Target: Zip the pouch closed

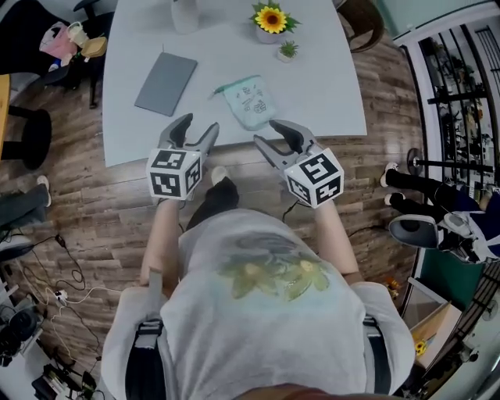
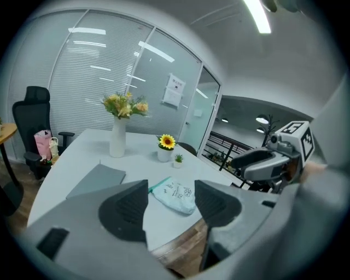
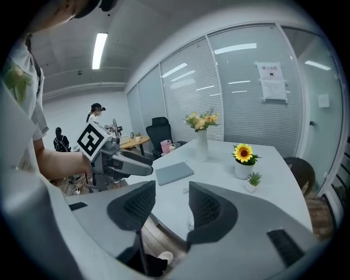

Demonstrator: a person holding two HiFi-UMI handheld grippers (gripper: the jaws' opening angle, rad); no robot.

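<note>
A pale teal pouch with small prints lies flat on the white table, near its front edge. In the left gripper view the pouch shows between the jaws, farther off on the table. My left gripper hovers open just short of the table's front edge, left of the pouch, holding nothing. My right gripper hovers open at the same edge, just below the pouch, also holding nothing. In the right gripper view its jaw hides nearly all of the pouch. Neither gripper touches the pouch.
A grey flat notebook lies left of the pouch. At the table's back stand a sunflower pot, a tiny green plant and a white vase. Office chairs and bags stand at the far left; wooden floor lies below the grippers.
</note>
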